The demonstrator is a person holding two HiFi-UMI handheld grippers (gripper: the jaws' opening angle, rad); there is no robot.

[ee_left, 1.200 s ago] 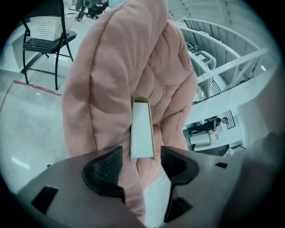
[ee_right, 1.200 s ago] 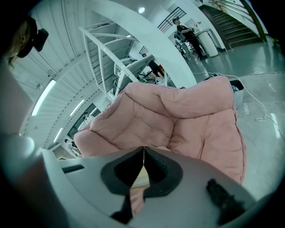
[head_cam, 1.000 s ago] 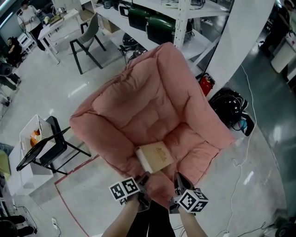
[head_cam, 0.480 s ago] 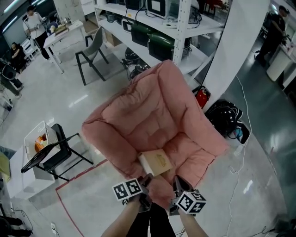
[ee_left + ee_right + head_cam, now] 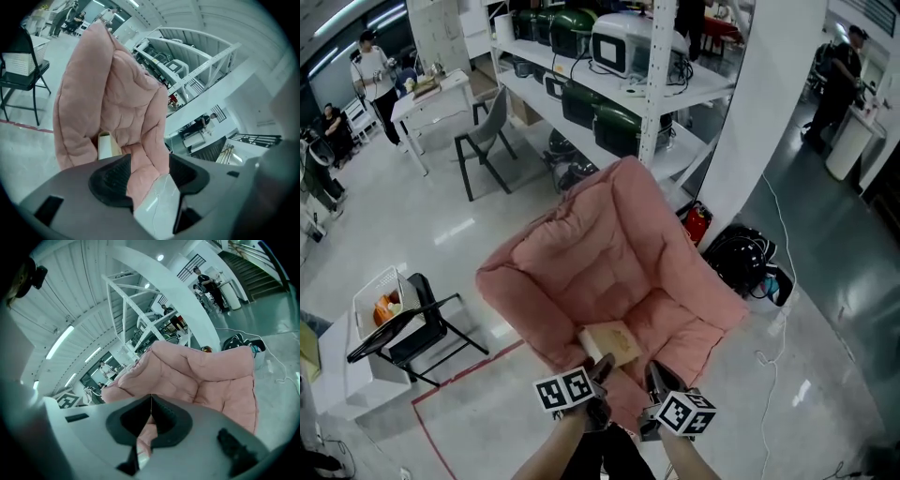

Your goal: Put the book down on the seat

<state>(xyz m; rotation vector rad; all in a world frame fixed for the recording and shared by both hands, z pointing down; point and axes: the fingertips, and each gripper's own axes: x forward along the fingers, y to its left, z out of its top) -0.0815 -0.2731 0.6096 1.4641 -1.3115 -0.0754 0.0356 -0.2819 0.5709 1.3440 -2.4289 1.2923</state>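
A tan book (image 5: 609,342) lies flat on the seat of the pink padded armchair (image 5: 609,244), near the seat's front edge. My left gripper (image 5: 600,367) hovers just in front of the book, its jaws open with nothing between them. In the left gripper view the book (image 5: 107,146) shows beyond the left pad, apart from my left gripper (image 5: 149,173). To the right, my right gripper (image 5: 654,377) hangs over the seat's front edge. In the right gripper view my right gripper (image 5: 151,400) has its jaw tips touching, with only the armchair (image 5: 197,373) behind them.
A black folding chair (image 5: 403,328) with a white basket (image 5: 380,300) stands at the left. A red fire extinguisher (image 5: 697,223) and a black bag (image 5: 748,258) sit right of the armchair by a white pillar (image 5: 759,103). A shelf rack (image 5: 619,66) stands behind. Cables (image 5: 769,375) trail on the floor.
The head view has pulled back and the armchair looks smaller. The book stays at the same spot on the seat. Both grippers keep their places at the seat's front edge.
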